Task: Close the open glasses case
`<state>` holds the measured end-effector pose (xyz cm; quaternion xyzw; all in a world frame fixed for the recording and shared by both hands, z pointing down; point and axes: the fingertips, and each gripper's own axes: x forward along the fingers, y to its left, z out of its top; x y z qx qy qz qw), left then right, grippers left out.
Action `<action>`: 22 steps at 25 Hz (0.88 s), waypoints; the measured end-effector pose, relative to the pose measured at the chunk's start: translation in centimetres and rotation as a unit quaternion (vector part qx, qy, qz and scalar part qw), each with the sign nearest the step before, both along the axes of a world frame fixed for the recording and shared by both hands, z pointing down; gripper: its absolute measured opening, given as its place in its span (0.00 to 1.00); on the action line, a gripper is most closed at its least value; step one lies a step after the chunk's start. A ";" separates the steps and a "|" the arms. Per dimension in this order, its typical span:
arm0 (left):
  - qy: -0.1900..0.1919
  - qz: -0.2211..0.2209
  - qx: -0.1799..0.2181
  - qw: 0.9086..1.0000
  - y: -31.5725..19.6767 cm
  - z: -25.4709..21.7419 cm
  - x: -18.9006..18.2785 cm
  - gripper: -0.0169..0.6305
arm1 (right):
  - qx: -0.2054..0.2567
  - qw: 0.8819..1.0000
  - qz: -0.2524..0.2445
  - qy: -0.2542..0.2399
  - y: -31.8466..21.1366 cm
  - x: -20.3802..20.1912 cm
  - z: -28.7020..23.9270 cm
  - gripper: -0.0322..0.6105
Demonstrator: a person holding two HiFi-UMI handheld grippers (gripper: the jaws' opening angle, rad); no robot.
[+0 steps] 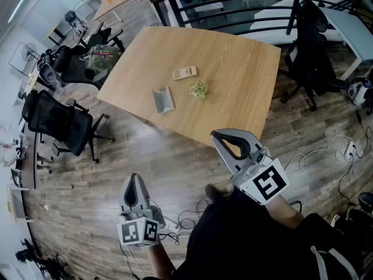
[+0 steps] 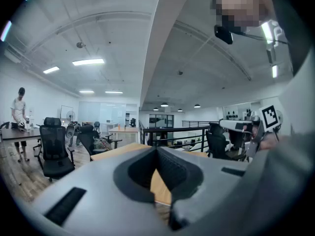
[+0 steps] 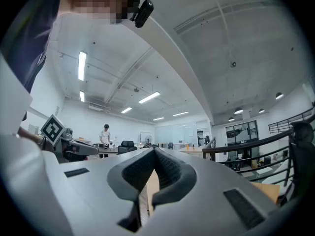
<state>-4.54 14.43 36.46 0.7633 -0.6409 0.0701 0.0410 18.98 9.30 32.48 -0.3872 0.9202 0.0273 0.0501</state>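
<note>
Three small things are laid on a big wooden table (image 1: 233,69). A grey glasses case (image 1: 163,100) is set near its left edge. A flat beige gadget (image 1: 184,73) and a little green thing (image 1: 199,89) are placed near it.
</note>
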 end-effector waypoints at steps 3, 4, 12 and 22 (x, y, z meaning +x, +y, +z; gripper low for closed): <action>0.003 -0.012 -0.002 1.000 0.2 0.1 1.2 0.03 | 0.003 1.000 -0.002 0.000 0.1 1.1 0.2 0.07; 0.003 -0.014 -0.003 1.000 0.3 0.2 1.6 0.03 | 0.001 1.000 -0.004 -0.003 0.2 1.4 0.2 0.07; -0.022 -0.023 -0.013 0.999 1.4 0.0 4.2 0.03 | -0.006 0.999 -0.001 -0.042 0.8 5.6 0.7 0.07; -0.028 -0.007 -0.032 0.999 -0.5 1.5 1.9 0.03 | -0.029 0.998 0.041 -0.040 0.3 7.7 2.9 0.07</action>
